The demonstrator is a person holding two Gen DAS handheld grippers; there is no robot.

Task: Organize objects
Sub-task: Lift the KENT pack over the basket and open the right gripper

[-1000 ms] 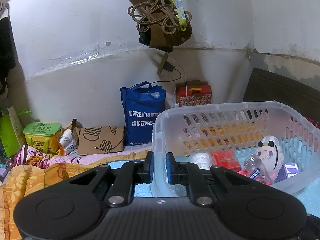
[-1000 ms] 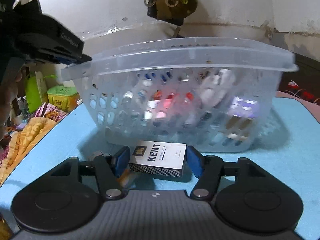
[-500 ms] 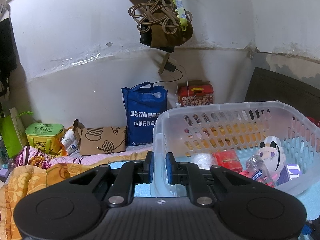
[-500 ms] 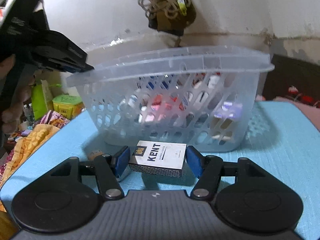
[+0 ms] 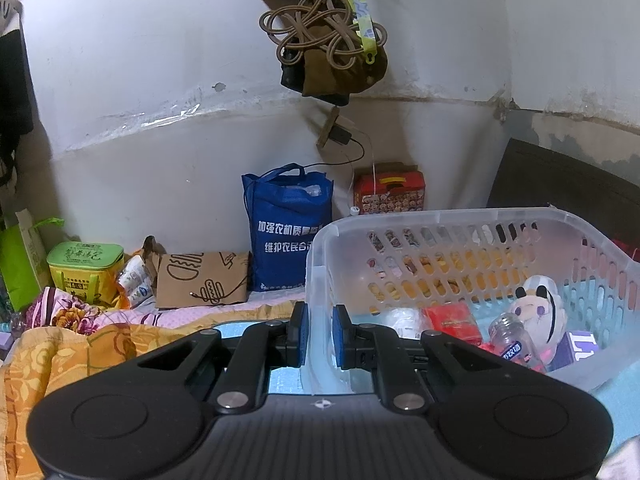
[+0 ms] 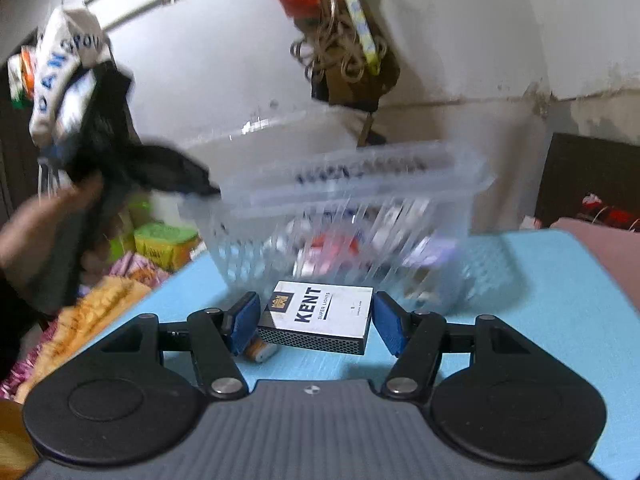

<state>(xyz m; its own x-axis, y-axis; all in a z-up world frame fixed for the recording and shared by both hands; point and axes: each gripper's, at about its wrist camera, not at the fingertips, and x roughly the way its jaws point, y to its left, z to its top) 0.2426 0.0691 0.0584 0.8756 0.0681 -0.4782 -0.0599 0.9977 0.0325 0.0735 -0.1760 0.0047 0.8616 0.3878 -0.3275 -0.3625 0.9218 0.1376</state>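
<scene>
A translucent plastic basket [image 5: 440,220] stands on the blue table top [image 6: 520,320]. Its near left wall is pinched by my left gripper [image 5: 320,332], one blue pad inside and one outside. Inside the basket lie a red packet [image 5: 452,320], a small bottle [image 5: 512,336], a plush doll [image 5: 536,300] and a purple box [image 5: 580,344]. My right gripper [image 6: 316,318] is shut on a white KENT box [image 6: 320,312], held flat in front of the blurred basket [image 6: 360,184]. A hand [image 6: 40,220] holds the left gripper [image 6: 168,172] at the basket's left rim.
A small cylindrical thing [image 6: 260,350] lies on the table under the right gripper's left finger. Against the wall stand a blue bag [image 5: 288,228], a red tin [image 5: 390,192], a brown paper bag [image 5: 200,284] and a green-lidded box [image 5: 84,268]. An orange blanket [image 5: 60,356] lies left.
In the right wrist view the basket has shrunk and drawn away, now motion-blurred, while the KENT box stays fixed between the pads. The left wrist view is nearly unchanged.
</scene>
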